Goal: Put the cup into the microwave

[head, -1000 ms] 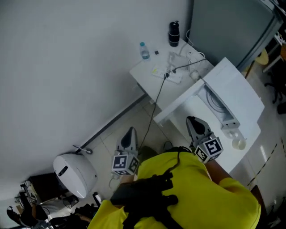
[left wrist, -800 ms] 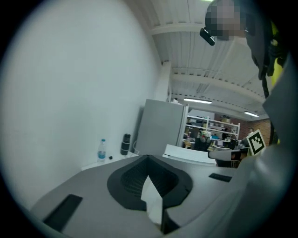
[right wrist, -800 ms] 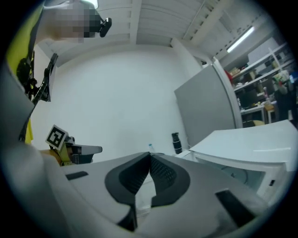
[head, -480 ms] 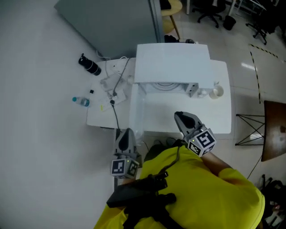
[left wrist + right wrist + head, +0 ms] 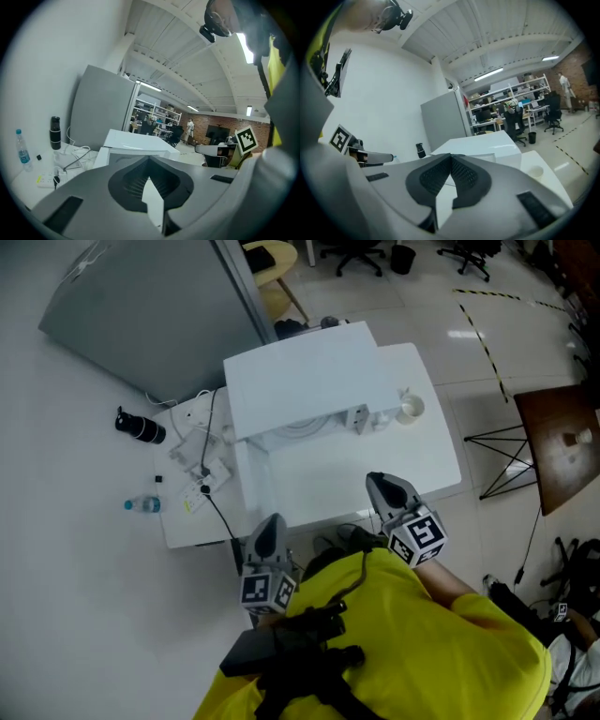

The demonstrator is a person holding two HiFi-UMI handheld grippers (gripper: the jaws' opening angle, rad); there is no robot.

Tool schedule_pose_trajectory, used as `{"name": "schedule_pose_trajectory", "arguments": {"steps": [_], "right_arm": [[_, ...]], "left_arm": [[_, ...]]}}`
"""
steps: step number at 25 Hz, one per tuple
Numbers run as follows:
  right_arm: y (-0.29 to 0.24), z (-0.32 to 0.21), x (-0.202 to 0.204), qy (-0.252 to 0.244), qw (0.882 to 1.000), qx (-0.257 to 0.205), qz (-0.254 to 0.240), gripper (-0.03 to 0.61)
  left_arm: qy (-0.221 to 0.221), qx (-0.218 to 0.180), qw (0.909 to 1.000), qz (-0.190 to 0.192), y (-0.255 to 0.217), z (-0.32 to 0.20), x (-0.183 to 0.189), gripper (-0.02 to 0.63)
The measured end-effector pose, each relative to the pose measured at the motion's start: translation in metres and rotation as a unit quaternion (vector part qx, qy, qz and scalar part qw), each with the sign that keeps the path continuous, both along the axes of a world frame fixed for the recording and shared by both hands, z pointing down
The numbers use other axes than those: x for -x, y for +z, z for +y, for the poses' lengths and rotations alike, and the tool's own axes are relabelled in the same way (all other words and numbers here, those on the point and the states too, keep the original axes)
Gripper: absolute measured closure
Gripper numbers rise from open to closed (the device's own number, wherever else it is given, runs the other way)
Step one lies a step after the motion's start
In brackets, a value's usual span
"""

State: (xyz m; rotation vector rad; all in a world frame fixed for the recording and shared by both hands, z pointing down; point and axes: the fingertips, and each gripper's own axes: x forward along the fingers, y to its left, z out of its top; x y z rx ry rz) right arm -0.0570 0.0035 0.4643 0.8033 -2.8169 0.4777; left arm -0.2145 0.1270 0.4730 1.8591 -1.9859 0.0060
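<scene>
A white microwave point(image 5: 300, 381) stands on the white table point(image 5: 427, 460); its door point(image 5: 248, 479) hangs open on the left and the turntable shows inside. The pale cup point(image 5: 410, 410) stands upright on the table, just right of the microwave. My left gripper point(image 5: 270, 521) is shut and empty at the table's near edge, in front of the open door. My right gripper point(image 5: 380, 482) is shut and empty over the table's front, well short of the cup. The right gripper view shows the cup point(image 5: 536, 172) to the right of its closed tips point(image 5: 451, 157). The left gripper view shows the microwave point(image 5: 136, 143) beyond its closed tips point(image 5: 149, 159).
A lower side table on the left carries a power strip with cables point(image 5: 202, 465), a water bottle point(image 5: 141, 505) and a black flask point(image 5: 139, 427). A grey partition point(image 5: 141, 315) stands behind it. A brown table point(image 5: 562, 442) and office chairs are at the right.
The whole view has swung round: the microwave and table have come from the right side to the middle. Both grippers now point at the table, still shut and empty.
</scene>
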Motion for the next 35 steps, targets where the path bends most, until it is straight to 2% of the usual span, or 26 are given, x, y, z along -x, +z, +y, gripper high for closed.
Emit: {"name": "schedule_pose_trajectory", "arguments": {"steps": [5,7,10,11,12,13,14,16,17,19,21,22,26,30,35], "right_arm": [[0.029,-0.004,-0.05,0.074,0.997,0.015,0.036,0.574],[0.038,-0.01,-0.07,0.102,0.994,0.026,0.036,0.574],[0.034,-0.016,-0.088,0.108,0.994,0.026,0.023,0.574],[0.031,-0.019,-0.095,0.105,0.994,0.023,0.017,0.574],[0.029,-0.024,-0.103,0.105,0.994,0.02,0.012,0.574],[0.027,-0.032,-0.112,0.109,0.994,0.02,0.007,0.574],[0.025,-0.04,-0.123,0.114,0.993,0.022,0.002,0.574],[0.019,-0.052,-0.147,0.12,0.992,0.021,-0.009,0.574],[0.017,-0.056,-0.159,0.121,0.992,0.017,-0.011,0.574],[0.022,-0.067,-0.19,0.132,0.991,0.015,-0.005,0.574],[0.034,-0.078,-0.226,0.157,0.987,0.023,0.0,0.574],[0.042,-0.084,-0.244,0.172,0.985,0.029,0.003,0.574],[0.059,-0.101,-0.294,0.209,0.977,0.047,0.013,0.574],[0.068,-0.106,-0.3,0.184,0.981,0.058,0.028,0.575],[0.086,-0.114,-0.294,0.178,0.98,0.082,0.034,0.574]], "left_arm": [[0.074,0.005,0.9971,0.014,0.014,-0.021,-0.029,0.614],[0.098,0.006,0.9951,0.012,0.018,-0.03,-0.043,0.614],[0.142,-0.007,0.9897,0.016,0.013,-0.043,-0.076,0.613],[0.161,-0.015,0.9867,0.019,0.011,-0.048,-0.092,0.525],[0.176,-0.022,0.9838,0.025,0.01,-0.055,-0.108,0.386],[0.188,-0.023,0.9814,0.033,0.011,-0.065,-0.123,0.351],[0.198,-0.019,0.9791,0.042,0.015,-0.077,-0.139,0.344],[0.224,-0.007,0.9734,0.049,0.029,-0.105,-0.174,0.206],[0.239,-0.003,0.9699,0.047,0.04,-0.12,-0.193,0.181],[0.275,0.002,0.9609,0.035,0.066,-0.152,-0.233,0.08],[0.298,0.011,0.9539,0.029,0.097,-0.184,-0.269,0.08],[0.3,0.014,0.9533,0.029,0.114,-0.202,-0.283,0.08],[0.273,0.03,0.9611,0.029,0.176,-0.276,-0.309,0.085],[0.215,0.049,0.9754,0.009,0.22,-0.329,-0.299,0.115],[0.202,0.078,0.9758,-0.029,0.267,-0.372,-0.303,0.138]]}}
